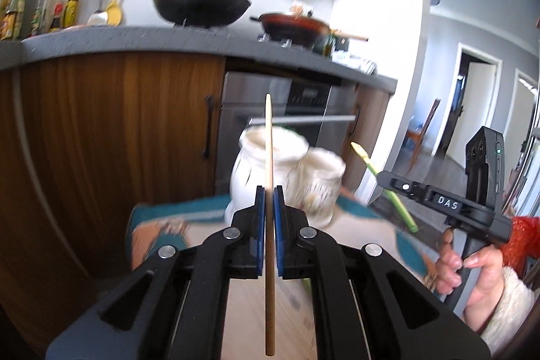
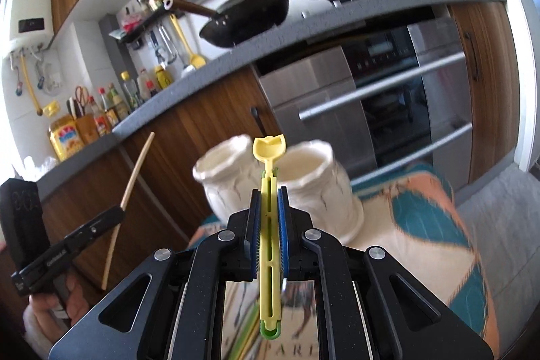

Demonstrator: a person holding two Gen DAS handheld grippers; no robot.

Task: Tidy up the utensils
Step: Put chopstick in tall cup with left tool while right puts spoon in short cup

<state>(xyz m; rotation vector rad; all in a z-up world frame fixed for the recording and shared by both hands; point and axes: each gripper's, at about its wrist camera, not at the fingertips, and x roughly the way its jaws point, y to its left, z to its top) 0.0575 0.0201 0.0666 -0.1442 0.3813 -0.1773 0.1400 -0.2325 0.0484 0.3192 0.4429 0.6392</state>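
Observation:
My left gripper (image 1: 269,191) is shut on a thin wooden chopstick (image 1: 268,140) that points up toward two white ceramic holders (image 1: 253,171) on the table. My right gripper (image 2: 269,191) is shut on a yellow and green plastic utensil (image 2: 269,225) whose yellow tip (image 2: 269,148) sits in front of the same two holders (image 2: 314,188). The right gripper (image 1: 398,191) shows at the right of the left wrist view with the green utensil (image 1: 400,208). The left gripper (image 2: 119,210) and chopstick (image 2: 135,171) show at the left of the right wrist view.
The holders stand on a table with a teal and orange cloth (image 2: 422,201). Behind is a grey counter (image 1: 135,39) with a black wok (image 1: 200,4), a red pan (image 1: 293,24), sauce bottles (image 1: 50,9), wooden cabinets and a steel oven (image 2: 371,110).

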